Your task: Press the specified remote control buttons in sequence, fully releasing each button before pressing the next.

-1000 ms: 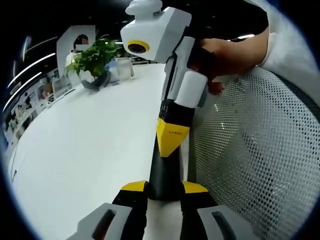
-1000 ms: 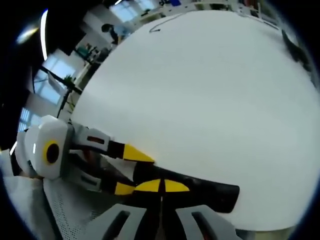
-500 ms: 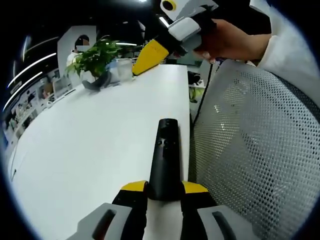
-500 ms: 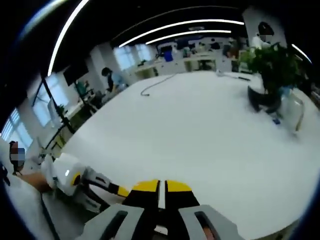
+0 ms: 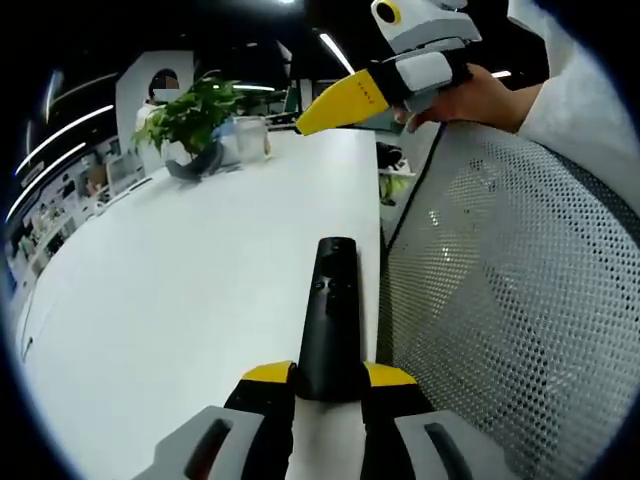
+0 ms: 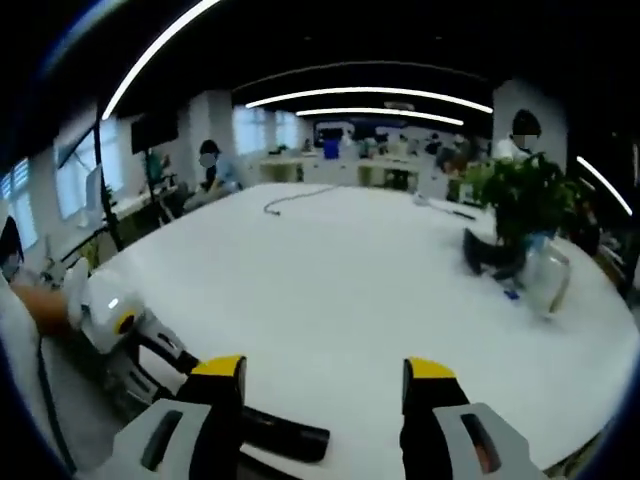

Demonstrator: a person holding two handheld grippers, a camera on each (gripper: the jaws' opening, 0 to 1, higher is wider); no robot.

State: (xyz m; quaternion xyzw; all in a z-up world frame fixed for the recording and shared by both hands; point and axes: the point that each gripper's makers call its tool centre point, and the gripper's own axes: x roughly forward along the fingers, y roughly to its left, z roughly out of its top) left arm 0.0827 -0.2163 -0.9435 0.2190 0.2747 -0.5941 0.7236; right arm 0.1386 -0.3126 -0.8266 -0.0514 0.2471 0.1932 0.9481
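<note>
A black remote control (image 5: 330,320) lies lengthwise on the white table (image 5: 180,290) near its edge, buttons up. My left gripper (image 5: 328,385) is shut on the remote's near end, a yellow-tipped jaw on each side. My right gripper (image 5: 325,112), held by a hand, hovers well above and beyond the remote's far end. In the right gripper view its own jaws stand wide apart, open (image 6: 325,375), with nothing between them. The remote (image 6: 285,435) lies low between them, and the left gripper (image 6: 165,350) reaches in from the left.
A grey mesh chair back (image 5: 500,300) stands close against the table's edge on the right. A potted plant (image 5: 190,120) and a glass jar (image 5: 250,135) stand at the far end. A dark cable (image 6: 290,200) lies further off. People sit at distant desks.
My right gripper lifted off the remote, rose up and away from it, and opened. My left gripper kept its hold on the remote, which has not moved.
</note>
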